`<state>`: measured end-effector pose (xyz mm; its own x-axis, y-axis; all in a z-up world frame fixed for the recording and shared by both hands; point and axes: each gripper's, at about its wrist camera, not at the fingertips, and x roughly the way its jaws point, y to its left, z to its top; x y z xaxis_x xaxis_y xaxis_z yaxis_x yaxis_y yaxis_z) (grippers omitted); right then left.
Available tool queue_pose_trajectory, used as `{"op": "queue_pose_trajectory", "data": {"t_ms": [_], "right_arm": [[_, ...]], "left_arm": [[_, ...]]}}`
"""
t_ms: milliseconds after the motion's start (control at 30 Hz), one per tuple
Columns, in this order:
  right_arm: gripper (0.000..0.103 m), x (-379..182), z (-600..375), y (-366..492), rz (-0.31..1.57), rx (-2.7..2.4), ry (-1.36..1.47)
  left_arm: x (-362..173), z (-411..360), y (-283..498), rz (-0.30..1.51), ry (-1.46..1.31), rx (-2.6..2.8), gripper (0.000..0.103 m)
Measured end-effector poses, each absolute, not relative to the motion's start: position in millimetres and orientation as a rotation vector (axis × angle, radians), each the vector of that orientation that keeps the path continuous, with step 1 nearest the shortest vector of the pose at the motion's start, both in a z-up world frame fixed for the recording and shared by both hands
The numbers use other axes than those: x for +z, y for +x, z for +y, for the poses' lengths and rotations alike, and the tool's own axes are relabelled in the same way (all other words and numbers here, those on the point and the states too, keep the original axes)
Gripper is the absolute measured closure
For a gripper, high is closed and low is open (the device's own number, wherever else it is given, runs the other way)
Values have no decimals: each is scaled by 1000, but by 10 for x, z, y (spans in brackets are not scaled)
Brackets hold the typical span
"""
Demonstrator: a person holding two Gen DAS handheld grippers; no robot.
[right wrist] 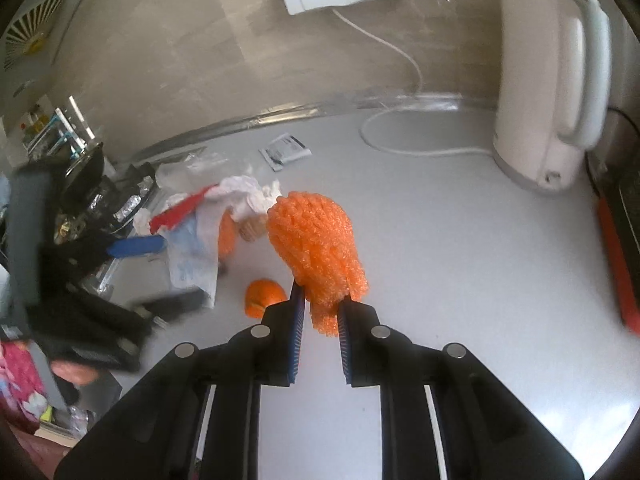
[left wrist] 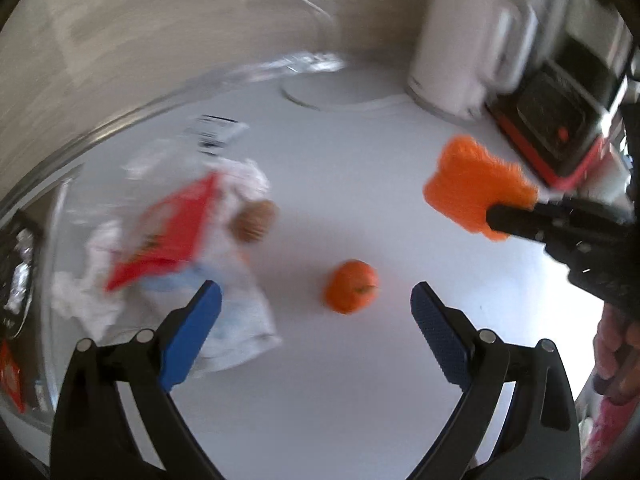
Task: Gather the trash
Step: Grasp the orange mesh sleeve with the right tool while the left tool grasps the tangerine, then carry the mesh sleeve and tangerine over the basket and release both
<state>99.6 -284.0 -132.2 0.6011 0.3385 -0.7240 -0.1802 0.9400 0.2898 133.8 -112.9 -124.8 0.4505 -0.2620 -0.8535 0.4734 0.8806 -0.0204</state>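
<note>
- Blue pads on the right gripper (right wrist: 321,312) pinch the bottom of the orange foam net (right wrist: 316,240) and hold it up above the white counter (right wrist: 460,260).
- Left gripper (left wrist: 316,308) is wide open and holds nothing. It hangs low, with the orange peel (left wrist: 351,286) lying just in front, between its 2 pads.
- More trash sits in a pile (left wrist: 192,232) to the left: a red wrapper, white paper and a plastic bag.
- To do it well, the right side should keep a firm squeeze, since the net is soft and can slip.
- The left side should drop straight down over the peel, then close slowly.
</note>
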Motion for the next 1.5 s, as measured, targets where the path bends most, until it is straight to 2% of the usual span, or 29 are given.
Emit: {"op": "queue_pose_trajectory", "data": {"t_ms": [100,133,300,367,533,567,733,1000,1267,1500], "right_arm": [[85,-1338,-2900,924,869,291,218],[85,-1349,-2927,890,867,288,226],[84,-1367,-3029,828,856,282,269],[84,-1374,-3059,812,854,283,280],[84,-1366,-3049,799,855,286,271],[84,-1359,-3024,794,854,287,266],[84,-1302,-2743,734,864,315,217],[84,-1262,-1857,274,911,462,168],[84,-1421,-692,-523,1053,658,91],[84,-1643,-47,-990,1147,726,-6]], "left_arm": [[-1459,-1299,1363,1038,250,-471,12],[-1549,-1350,1393,1056,251,-465,16],[-1798,-1483,1469,1111,266,-447,43],[-1839,-1481,1490,1121,273,-427,62],[-1800,-1379,1450,1125,215,-420,75],[-1767,-1333,1435,1131,191,-422,84],[-1473,-1025,1188,1087,148,-402,84],[-1177,33,303,1054,113,-308,84],[-1350,1148,-714,1107,114,-204,84],[-1871,1601,-1265,1217,57,-135,83]]}}
